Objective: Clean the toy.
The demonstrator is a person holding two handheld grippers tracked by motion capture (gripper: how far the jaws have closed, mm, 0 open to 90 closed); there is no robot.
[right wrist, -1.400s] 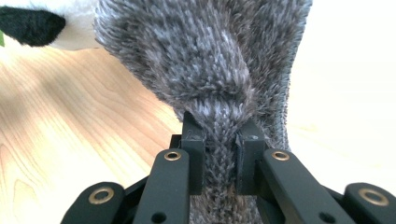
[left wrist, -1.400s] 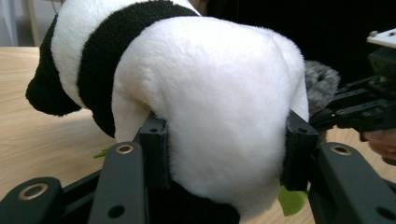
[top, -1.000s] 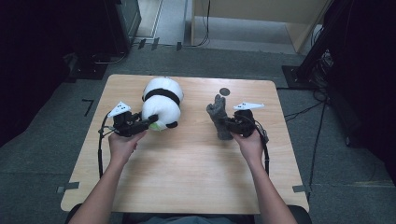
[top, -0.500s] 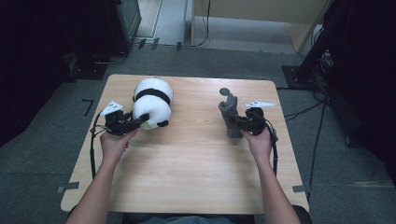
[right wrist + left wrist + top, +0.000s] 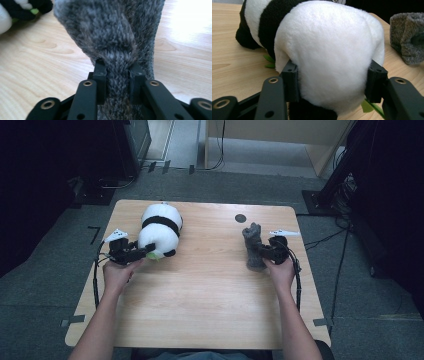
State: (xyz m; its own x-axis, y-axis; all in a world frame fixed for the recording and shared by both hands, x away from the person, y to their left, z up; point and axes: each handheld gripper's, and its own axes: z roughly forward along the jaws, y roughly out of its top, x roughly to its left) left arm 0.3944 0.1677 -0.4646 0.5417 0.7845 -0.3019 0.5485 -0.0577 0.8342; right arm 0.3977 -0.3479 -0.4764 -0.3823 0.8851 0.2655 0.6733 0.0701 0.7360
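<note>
left gripper [image 5: 145, 251] hugs panda [image 5: 159, 229], jaws easing open | right gripper [image 5: 255, 251] pinches grey plush [image 5: 252, 242] at 3 o'clock, loosening a bit

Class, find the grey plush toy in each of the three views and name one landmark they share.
High view: grey plush toy right of centre on the table, at the right claw.
Left gripper view: upper right corner, beyond the panda.
Right gripper view: centre, filling the middle.
Shared landmark: the wooden table.
</note>
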